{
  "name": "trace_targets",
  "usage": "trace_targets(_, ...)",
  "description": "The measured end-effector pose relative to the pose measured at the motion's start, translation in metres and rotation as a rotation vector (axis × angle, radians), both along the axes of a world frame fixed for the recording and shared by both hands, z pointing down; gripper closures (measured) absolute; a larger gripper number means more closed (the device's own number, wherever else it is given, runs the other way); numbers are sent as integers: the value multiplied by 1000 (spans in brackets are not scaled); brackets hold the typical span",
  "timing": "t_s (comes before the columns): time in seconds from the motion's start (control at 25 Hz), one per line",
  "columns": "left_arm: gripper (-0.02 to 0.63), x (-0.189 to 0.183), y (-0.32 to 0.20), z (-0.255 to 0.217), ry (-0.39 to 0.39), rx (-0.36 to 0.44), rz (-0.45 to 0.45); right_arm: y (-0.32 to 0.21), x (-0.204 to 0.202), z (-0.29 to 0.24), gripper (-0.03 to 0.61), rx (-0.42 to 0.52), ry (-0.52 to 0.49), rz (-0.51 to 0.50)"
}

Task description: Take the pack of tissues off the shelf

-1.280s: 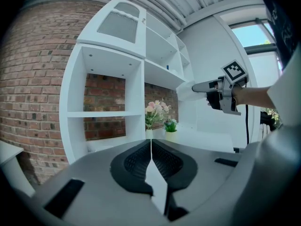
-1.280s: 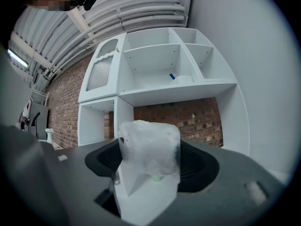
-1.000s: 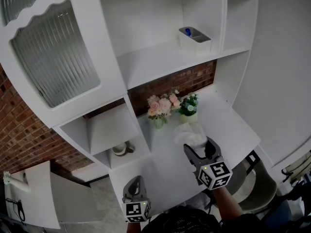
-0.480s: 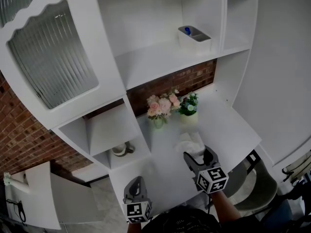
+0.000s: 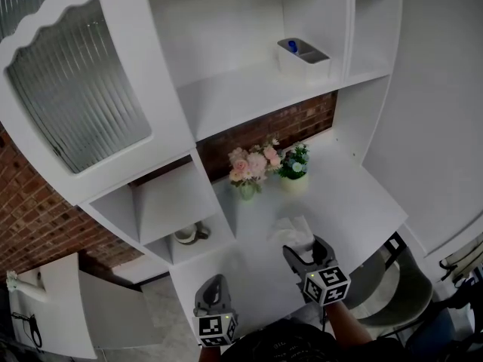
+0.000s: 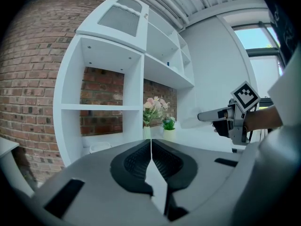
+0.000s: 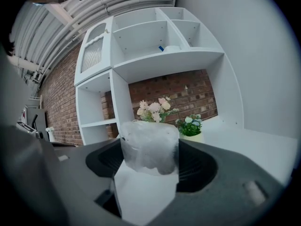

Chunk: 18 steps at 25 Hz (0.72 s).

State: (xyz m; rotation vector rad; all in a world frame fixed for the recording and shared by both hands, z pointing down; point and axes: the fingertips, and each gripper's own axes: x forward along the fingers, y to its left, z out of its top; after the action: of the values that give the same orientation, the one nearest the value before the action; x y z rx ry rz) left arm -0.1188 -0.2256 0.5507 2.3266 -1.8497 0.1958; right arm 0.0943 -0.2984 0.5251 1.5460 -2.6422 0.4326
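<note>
Between the pads of the right gripper (image 5: 306, 247), the pack of tissues (image 5: 293, 231) sits clamped, a soft white bundle above the white desktop (image 5: 355, 194), well below the shelves. In the head view the pack juts out at the gripper's 11 o'clock, towards the flowers. The right gripper view shows what the head view does not: a cloudy plastic wrapper (image 7: 150, 142) with a dark pad pressing in on each side. Whether the pack touches the desktop cannot be told.

At 12 o'clock from the pack stands a small pale pot (image 5: 294, 182) holding a green plant. Just beside it, at its 9 o'clock, is a vase (image 5: 247, 190) of pink flowers. Far up on the wide upper shelf sits a white bin (image 5: 303, 57) with a blue thing (image 5: 292, 48) in it. At 9 o'clock from the pack, a low cubby holds a small round vessel (image 5: 187, 234); its contents cannot be seen.

The left gripper (image 5: 213, 289) hangs at 7 o'clock, well apart from the pack. Its own view shows the jaws pressed together with nothing between them. Only that view shows the right gripper from the side, at 3 o'clock.
</note>
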Motion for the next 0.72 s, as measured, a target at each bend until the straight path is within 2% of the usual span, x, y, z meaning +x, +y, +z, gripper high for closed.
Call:
trace_targets(0.56, 601, -1, -4, 8, 5, -18, 12, 10, -24, 50, 264, -102, 58, -59)
trace_targets(0.72, 602, -8, -2, 4, -1, -21, -8, 15, -32, 62, 264, -141, 52, -76)
